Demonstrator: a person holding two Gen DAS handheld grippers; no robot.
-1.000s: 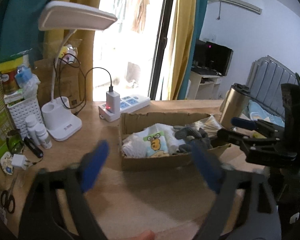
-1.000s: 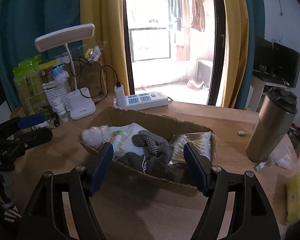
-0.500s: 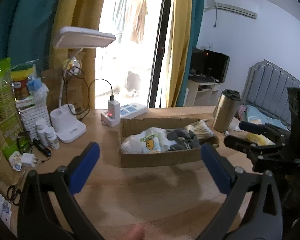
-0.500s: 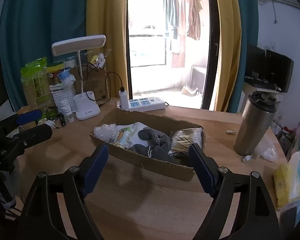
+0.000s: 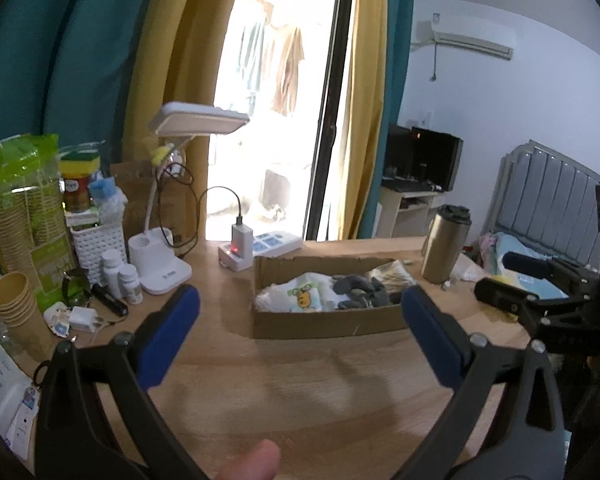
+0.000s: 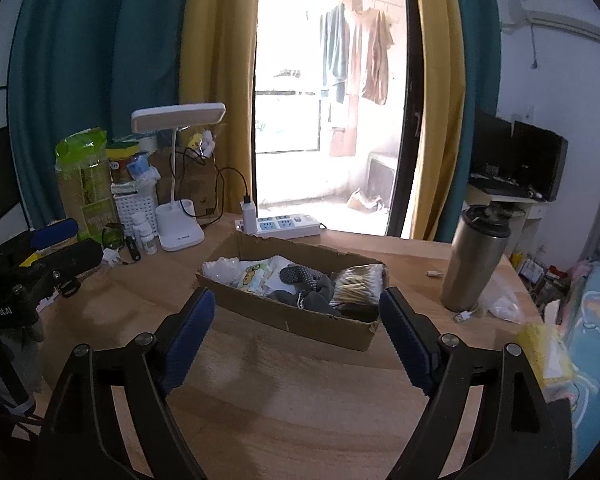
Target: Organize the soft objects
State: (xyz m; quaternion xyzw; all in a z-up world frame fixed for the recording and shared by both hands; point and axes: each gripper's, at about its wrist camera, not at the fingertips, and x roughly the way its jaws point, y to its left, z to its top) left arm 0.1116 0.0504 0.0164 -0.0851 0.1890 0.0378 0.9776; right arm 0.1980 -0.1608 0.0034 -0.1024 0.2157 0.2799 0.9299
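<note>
On the table, a cardboard box (image 6: 296,322) holds rumpled grey gloves (image 6: 306,290).

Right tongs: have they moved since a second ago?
Yes. The right tongs have pulled back from the cardboard box, which now looks smaller and farther off.

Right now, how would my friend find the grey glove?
Find the cardboard box on the wooden desk, before the window. The glove lies in its middle, between white cartoon packets and cotton swabs, the only dark grey, dotted thing.
</note>
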